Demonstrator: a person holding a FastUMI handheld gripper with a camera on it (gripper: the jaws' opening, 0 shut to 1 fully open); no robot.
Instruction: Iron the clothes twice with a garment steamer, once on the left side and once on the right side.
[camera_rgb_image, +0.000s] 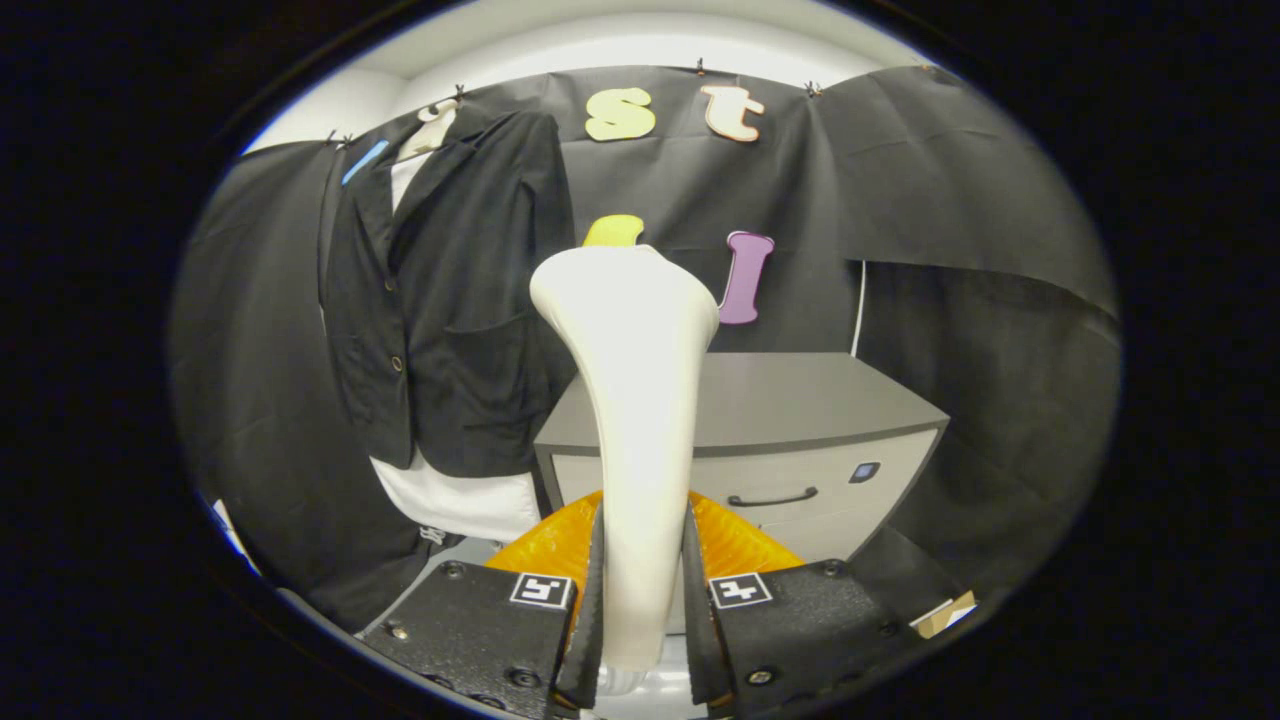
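Clamped between the two black fingers of the hand-held gripper (643, 600) is the white garment steamer (640, 400); the fingers are closed in against its narrow handle from both sides, and the handle is gripped low so that the broad head is left free. The steamer is held upright, its head rising well beyond the fingertips, with its flat face apparently turned away from the camera.

Beyond and to the left of the steamer head, the black jacket (440, 300) is hung high against the booth's cloth wall, over a white shirt (460, 500) whose hem is seen below it. The clothes are presumably hung at this height so that the fabric falls straight and can be stroked downwards. The steamer head is not yet against the jacket; a gap is seen between them, so neither pass can be judged to be under way.

Behind the steamer, to the right of the clothes, a grey cabinet (830, 400) with a dark drawer handle (772, 497) is stood against the wall. An orange part (740, 540) is seen just ahead of the fingers, low behind the steamer's handle; what it belongs to cannot be told.
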